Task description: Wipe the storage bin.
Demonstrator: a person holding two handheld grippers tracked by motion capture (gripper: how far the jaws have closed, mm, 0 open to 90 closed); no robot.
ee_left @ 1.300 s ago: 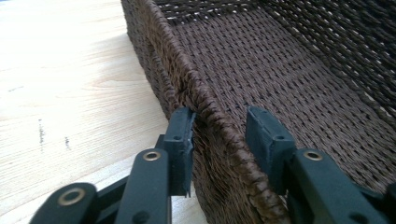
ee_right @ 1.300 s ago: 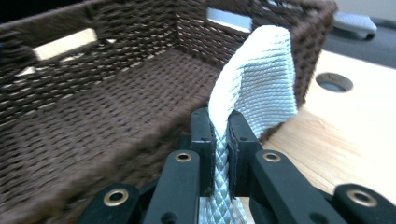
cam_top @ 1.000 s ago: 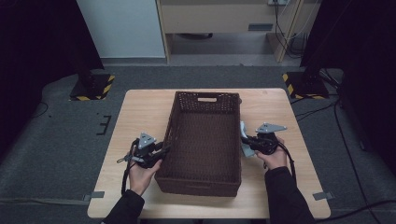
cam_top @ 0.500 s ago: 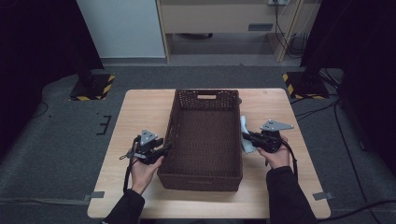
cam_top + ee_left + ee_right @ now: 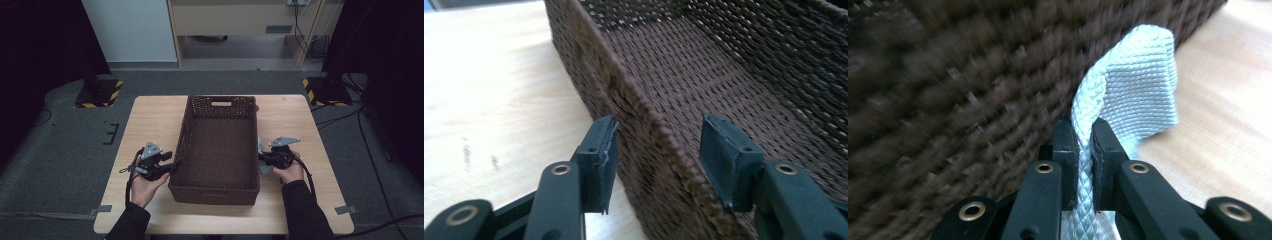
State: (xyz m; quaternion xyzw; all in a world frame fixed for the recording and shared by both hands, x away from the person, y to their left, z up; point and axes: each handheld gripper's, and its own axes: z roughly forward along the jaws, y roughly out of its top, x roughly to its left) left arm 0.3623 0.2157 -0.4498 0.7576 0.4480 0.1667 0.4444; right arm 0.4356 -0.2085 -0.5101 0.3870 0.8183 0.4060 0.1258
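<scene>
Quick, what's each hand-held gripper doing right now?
Left hand-held gripper: open, jaws just opening, astride the basket wall.
Right hand-held gripper: shut on the pale cloth.

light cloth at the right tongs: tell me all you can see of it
The cloth is pale grey-white, woven with a fine diamond texture, and looks soft. Its lower part runs as a thin fold between the jaws of the right tongs, which are shut on it; above them it stands up and flops over to one side. It sits beside the brown wicker basket, outside its right wall, above the wooden table.
</scene>
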